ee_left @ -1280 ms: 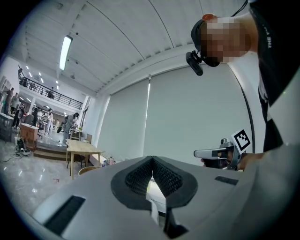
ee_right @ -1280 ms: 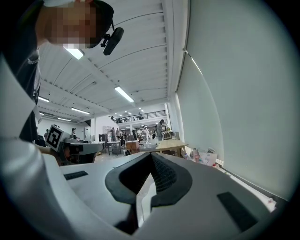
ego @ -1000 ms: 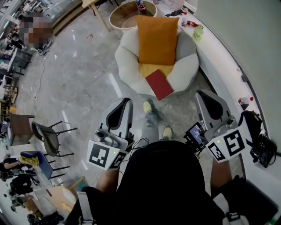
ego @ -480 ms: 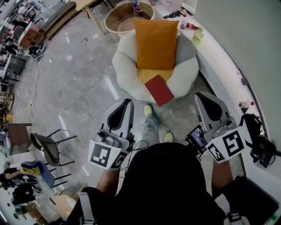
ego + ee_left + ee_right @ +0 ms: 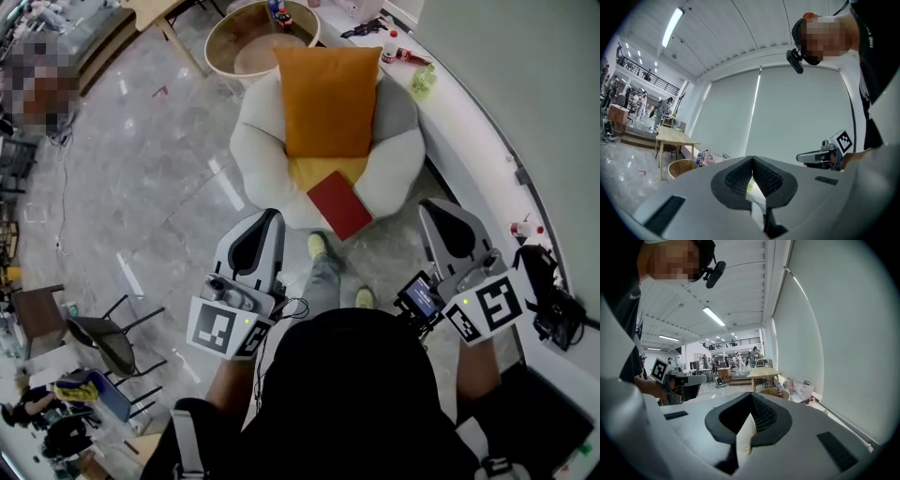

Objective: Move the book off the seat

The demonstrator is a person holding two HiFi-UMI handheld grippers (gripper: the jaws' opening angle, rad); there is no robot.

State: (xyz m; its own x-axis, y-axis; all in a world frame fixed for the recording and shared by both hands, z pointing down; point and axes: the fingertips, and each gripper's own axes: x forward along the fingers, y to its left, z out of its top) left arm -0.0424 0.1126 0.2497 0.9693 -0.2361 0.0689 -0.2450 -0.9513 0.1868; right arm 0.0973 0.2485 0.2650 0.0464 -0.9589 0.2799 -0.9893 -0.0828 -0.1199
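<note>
Red book (image 5: 339, 204) lies on front lip of padded seat (image 5: 261, 141), just below orange cushion (image 5: 326, 89). Long axis runs diagonal, far-left to near-right. Book sits ahead of and between both grippers, prob. nearer left gripper (image 5: 270, 217) than right gripper (image 5: 434, 206); depth hard to judge. Both have jaws closed together, holding nothing, touching nothing.

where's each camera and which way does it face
Head view: on the person's head, steeply down at the book on the seat; shows left claw, right claw, shoes.
Left gripper view: on the left claw, level along its shut jaws toward a pale wall; torso at right.
Right gripper view: on the right claw, along its shut jaws into the hall; torso at left.
Shared: both gripper views show the wooden table and the other claw.
</note>
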